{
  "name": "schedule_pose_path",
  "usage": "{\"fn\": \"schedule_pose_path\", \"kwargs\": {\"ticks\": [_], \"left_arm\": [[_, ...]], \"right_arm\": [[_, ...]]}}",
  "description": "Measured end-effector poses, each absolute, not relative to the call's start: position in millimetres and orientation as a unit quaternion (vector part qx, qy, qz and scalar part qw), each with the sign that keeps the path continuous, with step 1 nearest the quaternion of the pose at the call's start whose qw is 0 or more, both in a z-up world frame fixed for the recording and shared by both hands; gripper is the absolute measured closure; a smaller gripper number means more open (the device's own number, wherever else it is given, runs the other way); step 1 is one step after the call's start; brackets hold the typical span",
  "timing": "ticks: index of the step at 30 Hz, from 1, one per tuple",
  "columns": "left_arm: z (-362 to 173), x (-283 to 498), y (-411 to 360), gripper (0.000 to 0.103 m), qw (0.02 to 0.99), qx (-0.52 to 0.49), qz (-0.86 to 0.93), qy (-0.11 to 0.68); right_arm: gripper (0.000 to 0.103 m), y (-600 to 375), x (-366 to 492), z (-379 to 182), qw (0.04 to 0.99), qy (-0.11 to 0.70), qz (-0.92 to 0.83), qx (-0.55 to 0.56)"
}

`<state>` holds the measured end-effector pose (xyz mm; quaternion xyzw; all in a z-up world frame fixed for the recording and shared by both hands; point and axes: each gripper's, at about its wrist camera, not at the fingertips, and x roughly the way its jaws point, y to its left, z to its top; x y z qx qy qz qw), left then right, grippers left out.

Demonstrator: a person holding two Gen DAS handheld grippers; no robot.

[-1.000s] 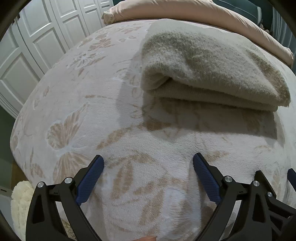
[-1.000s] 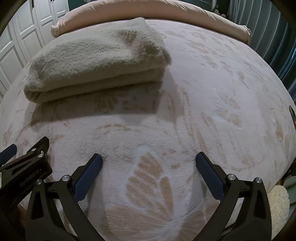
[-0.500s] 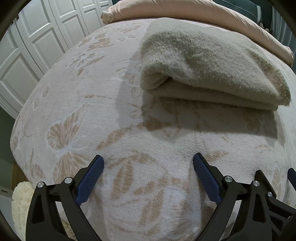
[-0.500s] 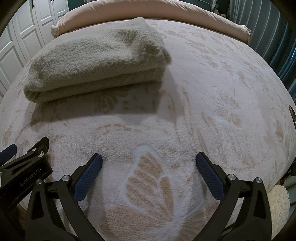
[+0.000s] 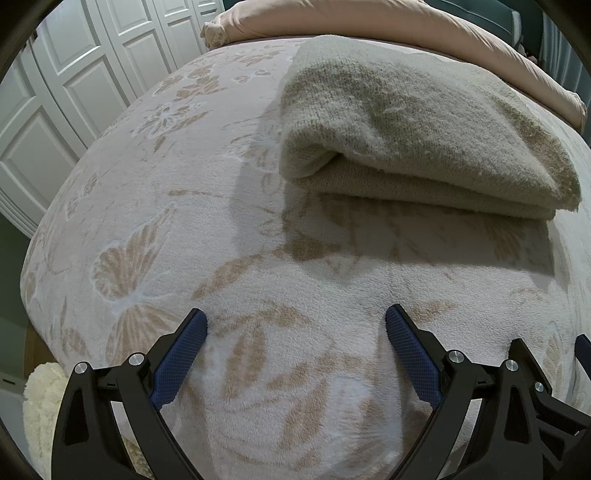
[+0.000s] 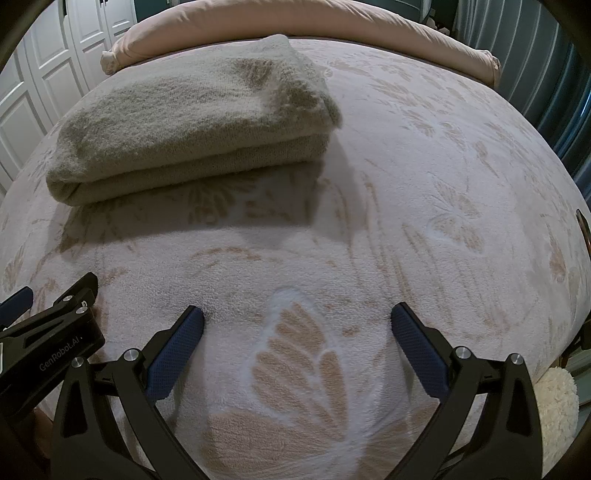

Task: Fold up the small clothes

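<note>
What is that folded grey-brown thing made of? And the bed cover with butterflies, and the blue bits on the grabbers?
Folded garment: looks like fuzzy knitted wool or acrylic; fine knit rows and stray fibres show.
Butterfly bed cover: seems a plush fleece, with short soft pile and a raised tan pattern.
Blue fingertip pads: probably rubber or textured plastic, matte with a dotted grip surface.

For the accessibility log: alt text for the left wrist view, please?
A folded beige knit garment lies on a floral fleece bed blanket, ahead of the open, empty left claw. White panelled doors stand at left, a pink bolster behind.
</note>
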<state>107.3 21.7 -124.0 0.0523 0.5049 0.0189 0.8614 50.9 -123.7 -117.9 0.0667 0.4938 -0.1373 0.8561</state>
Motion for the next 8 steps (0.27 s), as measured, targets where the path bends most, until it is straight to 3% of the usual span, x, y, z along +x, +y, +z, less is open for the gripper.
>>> {"fn": "schedule_pose_path", "kwargs": {"ticks": [8], "left_arm": [[-124.0,107.7,21.8,0.008,0.861,0.053,0.019,0.505]], "right_arm": [[0.005,-123.2,50.5,-117.5,0.856,0.494,-0.137,0.067]]}}
